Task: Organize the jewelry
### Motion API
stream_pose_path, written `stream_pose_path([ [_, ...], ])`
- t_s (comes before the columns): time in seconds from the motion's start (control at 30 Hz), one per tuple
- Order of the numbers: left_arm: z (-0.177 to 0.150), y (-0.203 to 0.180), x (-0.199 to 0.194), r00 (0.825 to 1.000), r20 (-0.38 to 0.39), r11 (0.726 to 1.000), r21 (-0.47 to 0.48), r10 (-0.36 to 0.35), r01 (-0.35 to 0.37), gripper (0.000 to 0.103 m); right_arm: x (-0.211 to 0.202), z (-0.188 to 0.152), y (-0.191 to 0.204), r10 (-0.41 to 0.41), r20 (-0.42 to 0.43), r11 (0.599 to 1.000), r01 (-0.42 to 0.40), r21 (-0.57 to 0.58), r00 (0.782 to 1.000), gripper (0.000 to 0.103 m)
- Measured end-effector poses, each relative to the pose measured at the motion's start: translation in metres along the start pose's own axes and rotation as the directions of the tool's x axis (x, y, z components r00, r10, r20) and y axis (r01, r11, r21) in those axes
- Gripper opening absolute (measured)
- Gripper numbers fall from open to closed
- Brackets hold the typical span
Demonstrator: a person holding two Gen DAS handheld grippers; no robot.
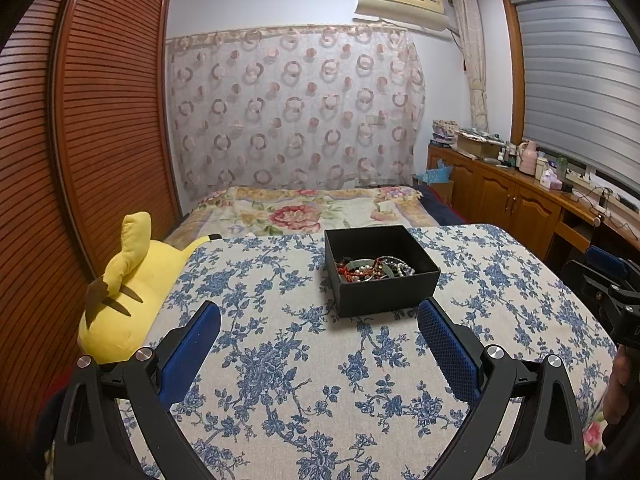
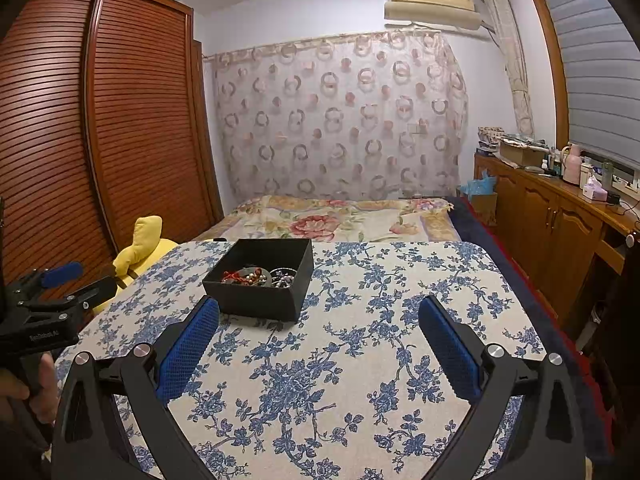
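A black open-topped box [image 1: 380, 292] [image 2: 256, 300] stands on a table with a blue-flowered cloth [image 1: 304, 364] [image 2: 360, 344]. Inside it lies a tangle of jewelry [image 1: 374, 269] [image 2: 260, 277]: red cord, pearl beads, dark bead strings and a pale bangle. My left gripper [image 1: 319, 312] is open, hovering above the cloth just short of the box's near wall, nothing between its blue pads. My right gripper [image 2: 319, 312] is also open and empty, to the right of the box and nearer to me. Each gripper shows at the edge of the other's view, held by a hand.
A yellow plush toy [image 1: 132, 300] [image 2: 140, 248] lies off the table's left edge. Behind the table is a bed with a floral cover [image 1: 304, 212]. A slatted wooden wardrobe [image 1: 80, 140] fills the left; a wooden cabinet [image 2: 560, 220] with bottles runs along the right.
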State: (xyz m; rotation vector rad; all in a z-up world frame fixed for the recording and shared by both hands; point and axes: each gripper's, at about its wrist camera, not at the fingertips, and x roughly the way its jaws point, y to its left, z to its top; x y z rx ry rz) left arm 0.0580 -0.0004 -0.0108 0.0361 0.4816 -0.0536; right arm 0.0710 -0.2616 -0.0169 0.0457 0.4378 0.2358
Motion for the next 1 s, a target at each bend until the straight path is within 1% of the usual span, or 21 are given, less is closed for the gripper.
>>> stream_pose_path([
  [1.0, 0.0018, 0.0017, -0.0010, 1.000, 0.002, 1.000, 0.000, -0.003, 0.003, 0.095, -0.0023, 0.0023, 0.0039, -0.004, 0.002, 1.000, 0.004, -0.010, 1.000, 0.101],
])
